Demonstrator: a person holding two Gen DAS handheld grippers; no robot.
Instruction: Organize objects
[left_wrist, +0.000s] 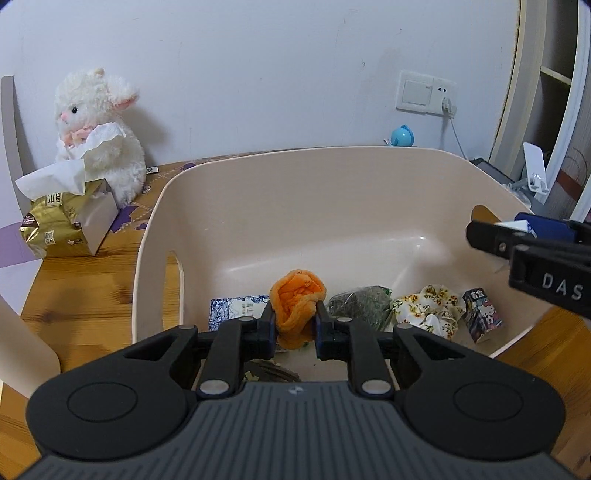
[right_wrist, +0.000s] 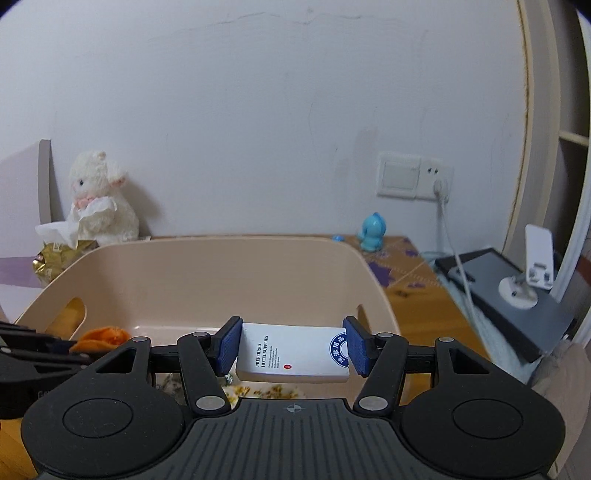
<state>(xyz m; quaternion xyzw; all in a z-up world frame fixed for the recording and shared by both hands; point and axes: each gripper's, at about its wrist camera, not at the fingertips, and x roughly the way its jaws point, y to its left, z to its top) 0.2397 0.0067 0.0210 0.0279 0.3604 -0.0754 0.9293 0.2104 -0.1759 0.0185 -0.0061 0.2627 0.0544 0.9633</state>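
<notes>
Beige plastic bin (left_wrist: 155, 236) is seen standing on the wooden table (left_wrist: 74, 295). Left tongs (left_wrist: 294, 325) are clenched on an orange scrunchie (left_wrist: 295, 295), held just above the bin's near floor. Inside the bin, a blue-patterned packet (left_wrist: 236, 306), a dark green pouch (left_wrist: 360, 301), a floral scrunchie (left_wrist: 430, 304) and a small cartoon box (left_wrist: 482, 314) are noted in a row. Right tongs (right_wrist: 293, 341) are grasping a white hotel-supplies box (right_wrist: 295, 350) by its ends, over the bin's near edge. A plush lamb (left_wrist: 99, 129) and tissue pack (left_wrist: 66, 221) are recorded beside the bin.
</notes>
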